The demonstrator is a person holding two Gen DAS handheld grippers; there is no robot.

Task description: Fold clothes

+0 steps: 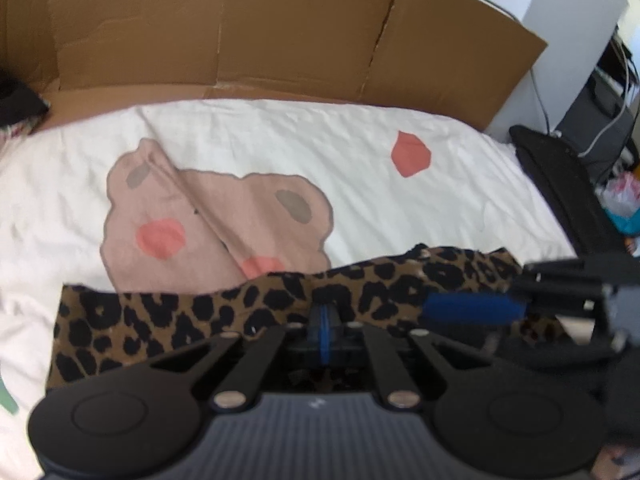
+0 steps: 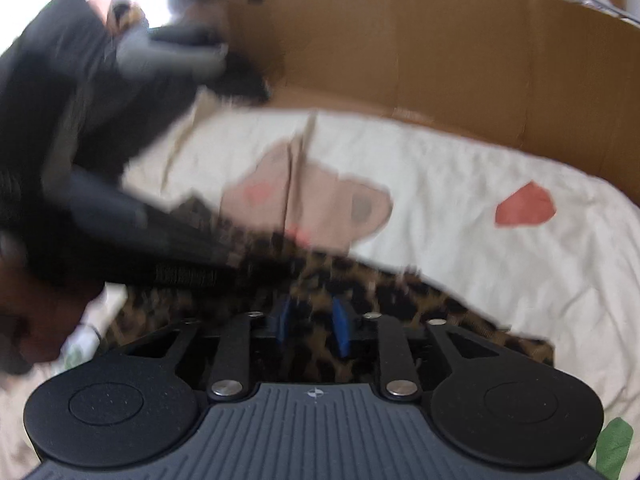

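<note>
Left wrist view: left hand-held gripper (image 1: pixel 325 326) is clamped on the brown-black leopard-print cloth garment (image 1: pixel 168 316), lying on a white bedsheet w/ pink bear print (image 1: pixel 280 136). Right hand-held gripper (image 2: pixel 311 326) (blurry) has jaws apart over the garment, gripping nothing.

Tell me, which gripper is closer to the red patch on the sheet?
Right, probably. The red patch lies on the sheet's right side. The right gripper sits over the leopard cloth on that side; the left gripper is further left, shut on the cloth.
</note>
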